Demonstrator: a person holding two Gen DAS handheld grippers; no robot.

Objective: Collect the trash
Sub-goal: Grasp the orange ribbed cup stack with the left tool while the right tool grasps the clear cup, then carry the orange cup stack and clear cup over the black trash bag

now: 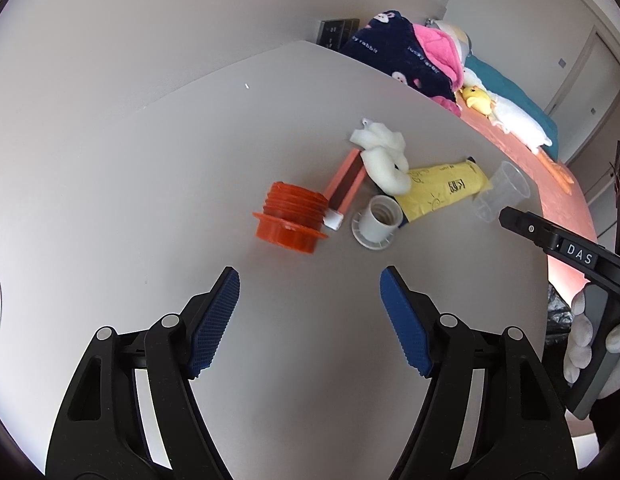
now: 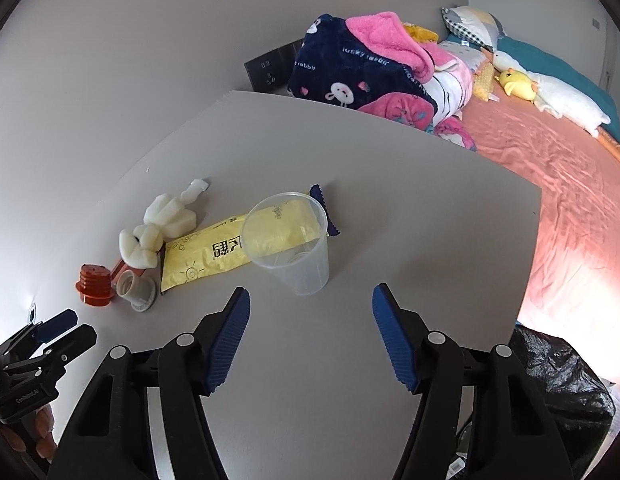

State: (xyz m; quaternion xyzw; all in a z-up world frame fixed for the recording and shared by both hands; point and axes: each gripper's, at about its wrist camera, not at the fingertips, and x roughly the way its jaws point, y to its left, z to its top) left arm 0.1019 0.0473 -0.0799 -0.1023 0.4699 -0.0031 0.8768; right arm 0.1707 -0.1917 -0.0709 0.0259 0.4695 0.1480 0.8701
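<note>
Trash lies on a grey table (image 1: 150, 184): an orange threaded cap (image 1: 290, 218), a white threaded socket (image 1: 376, 222), an orange box (image 1: 344, 186), white foam pieces (image 1: 384, 156), a yellow wrapper (image 1: 442, 190) and a clear plastic cup (image 1: 500, 192). My left gripper (image 1: 310, 320) is open and empty, short of the orange cap. My right gripper (image 2: 310, 338) is open and empty, just short of the clear cup (image 2: 290, 240). The wrapper (image 2: 230, 246), foam (image 2: 158, 228), socket (image 2: 136, 290) and cap (image 2: 95, 284) lie to its left.
A black trash bag (image 2: 550, 384) sits below the table's right edge. A bed with a pink sheet (image 2: 550, 184), a navy and pink blanket (image 2: 370, 72) and plush toys (image 2: 518, 84) lies behind the table. A wall (image 1: 130, 32) borders the table's left.
</note>
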